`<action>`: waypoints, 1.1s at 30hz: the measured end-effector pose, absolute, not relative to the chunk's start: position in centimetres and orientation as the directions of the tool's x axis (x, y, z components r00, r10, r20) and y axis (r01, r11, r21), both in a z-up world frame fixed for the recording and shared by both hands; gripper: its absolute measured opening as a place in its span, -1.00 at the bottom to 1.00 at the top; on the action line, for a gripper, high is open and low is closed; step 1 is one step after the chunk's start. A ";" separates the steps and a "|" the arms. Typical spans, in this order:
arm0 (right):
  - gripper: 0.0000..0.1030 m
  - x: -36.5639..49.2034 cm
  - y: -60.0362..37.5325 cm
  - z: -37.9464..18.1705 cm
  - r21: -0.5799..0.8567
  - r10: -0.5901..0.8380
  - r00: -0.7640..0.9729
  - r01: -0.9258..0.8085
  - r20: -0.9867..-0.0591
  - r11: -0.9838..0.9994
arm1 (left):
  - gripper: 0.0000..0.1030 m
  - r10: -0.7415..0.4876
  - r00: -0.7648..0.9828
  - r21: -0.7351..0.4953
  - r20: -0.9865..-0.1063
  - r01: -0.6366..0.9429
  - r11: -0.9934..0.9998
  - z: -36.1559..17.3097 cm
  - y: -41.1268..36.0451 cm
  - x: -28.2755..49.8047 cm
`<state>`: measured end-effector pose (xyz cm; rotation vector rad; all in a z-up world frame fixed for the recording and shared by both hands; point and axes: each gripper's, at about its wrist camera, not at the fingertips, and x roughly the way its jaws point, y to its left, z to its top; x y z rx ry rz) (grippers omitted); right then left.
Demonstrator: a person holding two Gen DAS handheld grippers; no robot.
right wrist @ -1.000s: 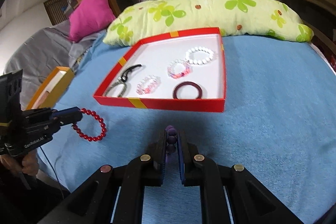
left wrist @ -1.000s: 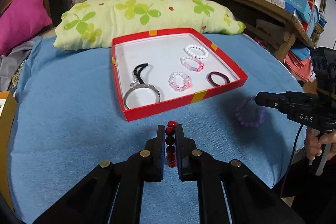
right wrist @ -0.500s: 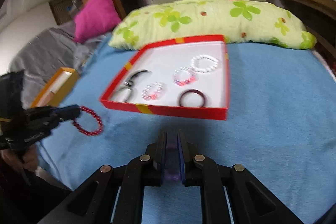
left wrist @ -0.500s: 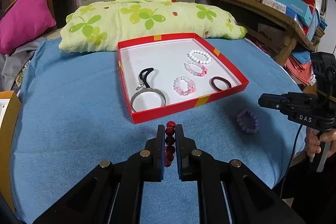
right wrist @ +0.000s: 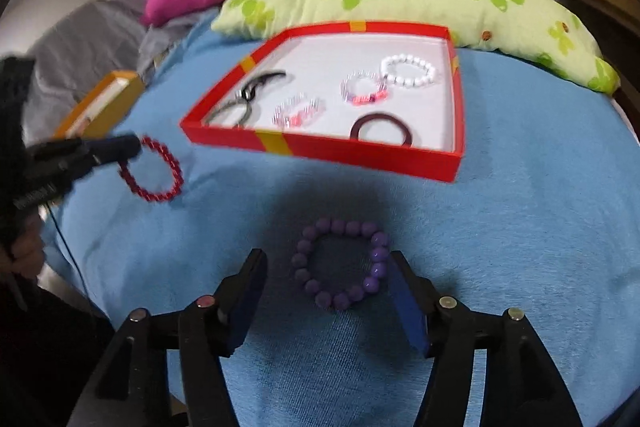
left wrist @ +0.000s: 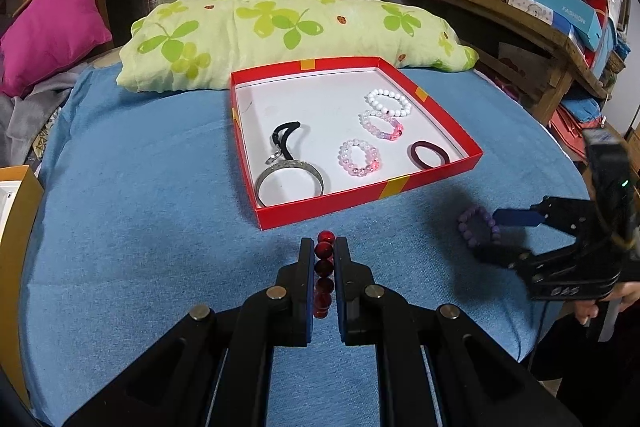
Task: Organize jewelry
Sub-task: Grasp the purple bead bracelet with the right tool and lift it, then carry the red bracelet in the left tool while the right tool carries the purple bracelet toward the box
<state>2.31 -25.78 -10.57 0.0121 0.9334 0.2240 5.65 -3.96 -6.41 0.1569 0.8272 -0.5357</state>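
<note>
**Two bead bracelets out of the box, one clamped, one just let go**

Far left: orange-sided cardboard box (left wrist: 16, 227) at the edge of the blue cloth-covered table (left wrist: 140, 207), well clear of the work. Next, left gripper (left wrist: 322, 267) closed tight on a red round-bead bracelet (right wrist: 154, 173), pinched across one side of the loop, the rest hanging free just above the cloth. Probably light, beads hard and glossy, strung on something stretchy by the look of it; likely to swing and to slip bead by bead unless pinched across the string between the pads.

Centre: shallow red cardboard box with white floor (left wrist: 460, 125), open, already holding a silver metal bangle (left wrist: 290, 179) with a black cord (left wrist: 284, 135) touching it, two pink-and-clear bead bracelets (left wrist: 360, 157), a white pearl-bead bracelet (left wrist: 388, 103) and a dark maroon ring band (left wrist: 430, 155). Free floor mostly in the far left part; low front wall to be cleared on the way in.

Right: right gripper (right wrist: 324, 263) with jaws opening, a purple matte-bead bracelet (right wrist: 340, 263) flat on the cloth between them, near the right-hand pad though contact unclear through the blur. Same handling expected: light, floppy, best taken across one arc of beads. Behind everything, a green clover-print pillow (left wrist: 288, 35), no obstacle.
</note>
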 end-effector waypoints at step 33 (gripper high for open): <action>-0.61 1.7 -25.3 -8.6 0.164 0.276 0.637 -0.230 -0.720 0.959 | -0.81 -0.361 0.584 -0.053 -0.727 0.476 0.878 -5.8 -3.7 5.8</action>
